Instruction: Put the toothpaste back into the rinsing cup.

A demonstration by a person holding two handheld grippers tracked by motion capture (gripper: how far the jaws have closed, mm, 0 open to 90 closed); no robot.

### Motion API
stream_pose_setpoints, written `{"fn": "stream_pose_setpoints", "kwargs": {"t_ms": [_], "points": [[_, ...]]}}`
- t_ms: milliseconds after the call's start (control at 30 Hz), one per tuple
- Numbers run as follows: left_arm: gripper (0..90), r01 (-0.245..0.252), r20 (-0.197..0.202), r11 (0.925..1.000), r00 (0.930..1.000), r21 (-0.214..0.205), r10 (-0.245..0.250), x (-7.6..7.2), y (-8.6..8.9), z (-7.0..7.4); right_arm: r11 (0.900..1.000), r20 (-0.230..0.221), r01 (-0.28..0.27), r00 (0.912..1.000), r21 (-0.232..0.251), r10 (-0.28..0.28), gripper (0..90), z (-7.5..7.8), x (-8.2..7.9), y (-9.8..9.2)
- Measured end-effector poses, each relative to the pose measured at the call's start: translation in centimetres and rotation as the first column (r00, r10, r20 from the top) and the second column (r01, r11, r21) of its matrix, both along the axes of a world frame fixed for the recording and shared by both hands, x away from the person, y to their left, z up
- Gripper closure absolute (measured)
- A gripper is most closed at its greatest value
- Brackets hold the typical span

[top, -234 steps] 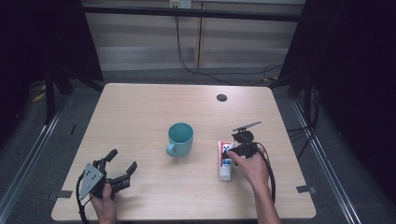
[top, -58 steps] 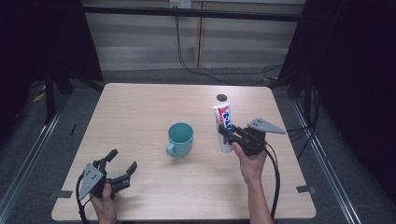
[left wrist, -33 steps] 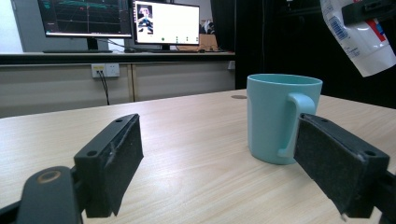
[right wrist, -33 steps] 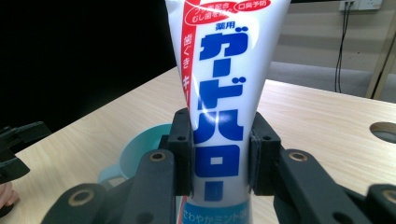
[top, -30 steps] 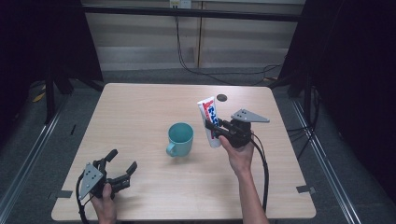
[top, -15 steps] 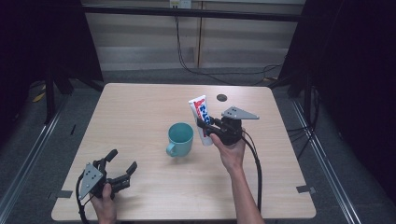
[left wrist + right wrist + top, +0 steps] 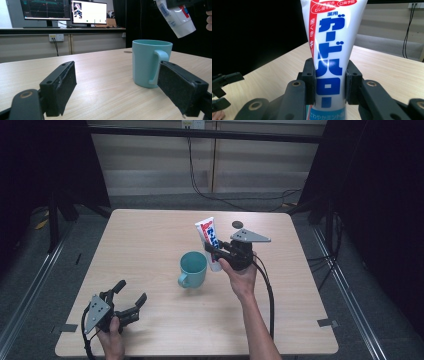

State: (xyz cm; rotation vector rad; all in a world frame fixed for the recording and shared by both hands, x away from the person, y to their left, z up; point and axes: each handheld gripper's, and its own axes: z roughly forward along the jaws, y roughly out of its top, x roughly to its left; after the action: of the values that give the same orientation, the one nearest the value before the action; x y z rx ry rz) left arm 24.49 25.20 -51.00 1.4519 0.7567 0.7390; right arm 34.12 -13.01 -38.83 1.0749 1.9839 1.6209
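A white toothpaste tube [image 7: 210,242] with blue and red print is held upright above the table, just right of the teal mug [image 7: 192,268]. My right gripper [image 7: 216,252] is shut on the tube; in the right gripper view both jaws press the tube [image 7: 329,55] at its lower half. The tube's flat end points up. From the left gripper view the mug [image 7: 150,62] stands with its handle toward the camera, and the tube [image 7: 176,17] hangs above it at the upper right. My left gripper [image 7: 127,296] rests open near the table's front left corner, nothing between its jaws.
A small dark round disc [image 7: 237,224] lies on the wooden table [image 7: 150,235] behind the tube. Cables trail from both grippers off the front edge. Monitors [image 7: 88,12] stand on a counter beyond the table.
The right gripper lifted the tube off the table at the right and has carried it left and farther back, now close beside the mug. The left gripper has stayed put.
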Motion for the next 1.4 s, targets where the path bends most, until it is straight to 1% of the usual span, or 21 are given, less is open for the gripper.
{"fn": "stream_pose_setpoints", "kwargs": {"t_ms": [100, 133, 200, 233, 333, 367, 433, 467, 533, 667, 700, 733, 833, 900, 933, 1100, 1133, 1367, 1400], "points": [[15.5, 0.000, -0.001, 1.0000, 1.0000, -0.002, 0.000, 0.0, 0.0, 0.0, 1.0000, 0.007, -0.002, 1.0000, 0.001, 0.002, 68.0, 0.2, 0.3, 0.4], [15.5, 0.001, 0.001, 1.0000, 1.0000, 0.003, -0.001, 0.0, 0.0, 0.0, 1.0000, 0.005, -0.007, 1.0000, 0.001, 0.007, 68.0, 0.2, 0.4, 0.6], [15.6, 0.006, -0.003, 1.0000, 1.0000, -0.006, -0.006, 0.0, -0.1, 0.0, 0.9999, 0.003, -0.009, 1.0000, -0.013, 0.009, 68.0, 0.2, 0.5, 1.0], [15.5, 0.001, 0.000, 1.0000, 1.0000, 0.005, -0.001, 0.0, 0.0, 0.0, 0.9997, 0.002, -0.017, 0.9999, -0.018, 0.017, 68.0, 0.2, 0.6, 1.2], [15.5, 0.001, 0.000, 1.0000, 1.0000, 0.002, -0.001, 0.0, 0.0, 0.0, 0.9994, -0.005, -0.027, 0.9996, -0.020, 0.027, 68.0, 0.2, 1.0, 1.6], [15.5, 0.001, 0.000, 1.0000, 1.0000, 0.006, -0.001, 0.0, 0.0, 0.0, 0.9994, -0.005, -0.027, 0.9996, -0.020, 0.027, 68.0, 0.2, 1.0, 1.6], [15.5, 0.000, -0.001, 1.0000, 1.0000, -0.002, 0.000, 0.0, 0.0, 0.0, 0.9994, -0.003, -0.029, 0.9996, -0.017, 0.029, 68.0, 0.3, 1.1, 1.8], [15.5, 0.002, 0.000, 1.0000, 1.0000, 0.005, -0.002, 0.0, 0.0, 0.0, 0.9993, -0.004, -0.032, 0.9995, -0.020, 0.032, 68.0, 0.4, 1.2, 1.8], [15.5, 0.001, 0.000, 1.0000, 1.0000, 0.003, -0.001, 0.0, 0.0, 0.0, 0.9988, -0.003, -0.037, 0.9993, -0.032, 0.037, 68.0, 0.5, 1.4, 2.0], [15.6, 0.000, 0.000, 1.0000, 1.0000, -0.002, 0.000, 0.0, 0.0, 0.0, 0.9988, -0.005, -0.035, 0.9994, -0.034, 0.034, 68.0, 0.7, 1.9, 2.1], [15.5, 0.000, 0.000, 1.0000, 1.0000, -0.002, 0.000, 0.0, 0.0, 0.0, 0.9988, -0.005, -0.035, 0.9994, -0.034, 0.034, 68.0, 0.7, 1.9, 2.1], [15.6, 0.000, -0.001, 1.0000, 1.0000, -0.001, 0.000, 0.0, 0.0, 0.0, 0.9990, -0.005, -0.037, 0.9993, -0.024, 0.037, 68.0, 0.7, 2.0, 2.1], [15.5, 0.000, -0.001, 1.0000, 1.0000, -0.001, 0.000, 0.0, 0.0, 0.0, 0.9989, -0.003, -0.042, 0.9991, -0.022, 0.042, 67.9, 0.7, 2.2, 2.2], [15.5, 0.000, 0.002, 1.0000, 1.0000, 0.003, 0.000, 0.0, 0.0, 0.0, 0.9988, -0.004, -0.041, 0.9992, -0.028, 0.041, 67.9, 0.7, 2.3, 2.4], [15.5, 0.001, 0.002, 1.0000, 1.0000, 0.007, -0.001, 0.0, 0.0, 0.0, 0.9981, -0.006, -0.049, 0.9988, -0.038, 0.049, 67.8, 0.7, 2.4, 2.7], [15.5, 0.000, 0.000, 1.0000, 1.0000, 0.000, 0.000, 0.0, 0.0, 0.0, 0.9970, -0.005, -0.053, 0.9986, -0.056, 0.053, 67.7, 0.8, 2.7, 3.1], [15.5, 0.000, 0.000, 1.0000, 1.0000, -0.001, 0.000, 0.0, 0.0, 0.0, 0.9970, -0.013, -0.055, 0.9984, -0.055, 0.054, 67.7, 0.7, 2.9, 3.2], [15.5, 0.000, 0.000, 1.0000, 1.0000, 0.000, 0.000, 0.0, 0.0, 0.0, 0.9968, -0.018, -0.057, 0.9982, -0.056, 0.056, 67.6, 0.6, 3.2, 3.5], [15.5, 0.001, 0.000, 1.0000, 1.0000, 0.006, -0.001, 0.0, 0.0, 0.0, 0.9967, -0.017, -0.058, 0.9982, -0.056, 0.058, 67.6, 0.6, 3.2, 3.6]]}}
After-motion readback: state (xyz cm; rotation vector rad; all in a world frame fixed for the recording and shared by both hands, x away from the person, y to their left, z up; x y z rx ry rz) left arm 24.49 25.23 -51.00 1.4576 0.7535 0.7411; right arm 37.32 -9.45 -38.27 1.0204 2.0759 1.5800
